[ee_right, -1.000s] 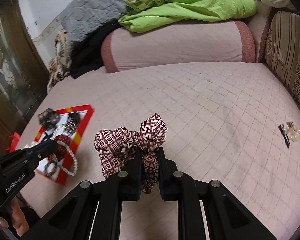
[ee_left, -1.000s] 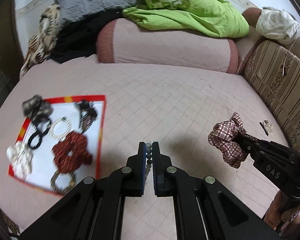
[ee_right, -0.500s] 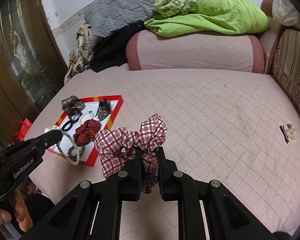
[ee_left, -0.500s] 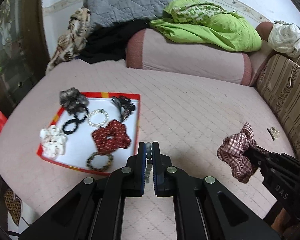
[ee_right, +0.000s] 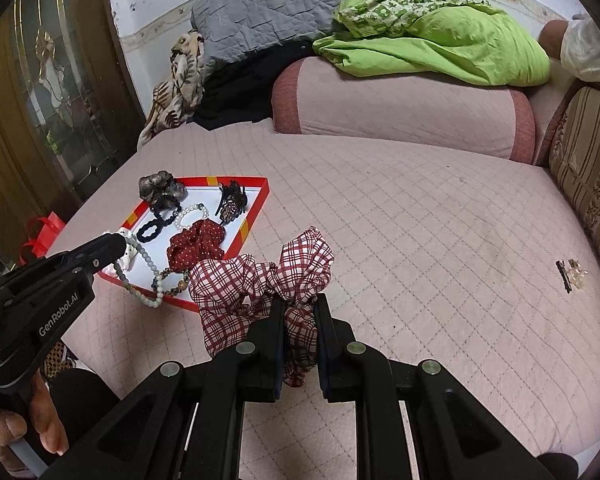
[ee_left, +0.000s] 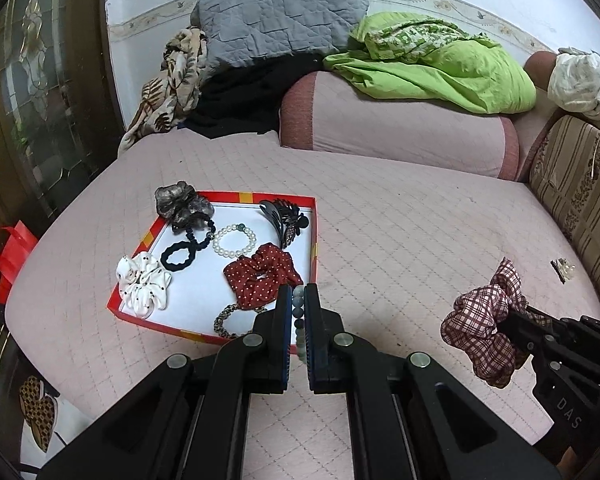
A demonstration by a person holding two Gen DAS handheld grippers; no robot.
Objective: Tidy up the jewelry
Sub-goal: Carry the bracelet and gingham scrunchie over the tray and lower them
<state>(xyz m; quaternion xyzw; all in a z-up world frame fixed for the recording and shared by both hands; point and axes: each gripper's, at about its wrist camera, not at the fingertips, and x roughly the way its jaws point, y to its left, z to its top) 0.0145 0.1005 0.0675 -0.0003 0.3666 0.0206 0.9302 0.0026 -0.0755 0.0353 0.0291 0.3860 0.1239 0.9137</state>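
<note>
My left gripper [ee_left: 299,312] pinches a bead bracelet [ee_right: 140,276], my right gripper [ee_right: 299,312] a plaid scrunchie [ee_right: 260,280]. Both still need the tray [ee_left: 314,240] at ten o'clock; a small clip [ee_right: 571,274] waits at three.

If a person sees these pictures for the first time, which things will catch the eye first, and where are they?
Probably the red tray on the left of the pink bed, filled with scrunchies and bracelets. Next, the plaid scrunchie pinched in the right gripper and the pale bead bracelet hanging from the left gripper. Behind, a bright green blanket lies on the bolster.
</note>
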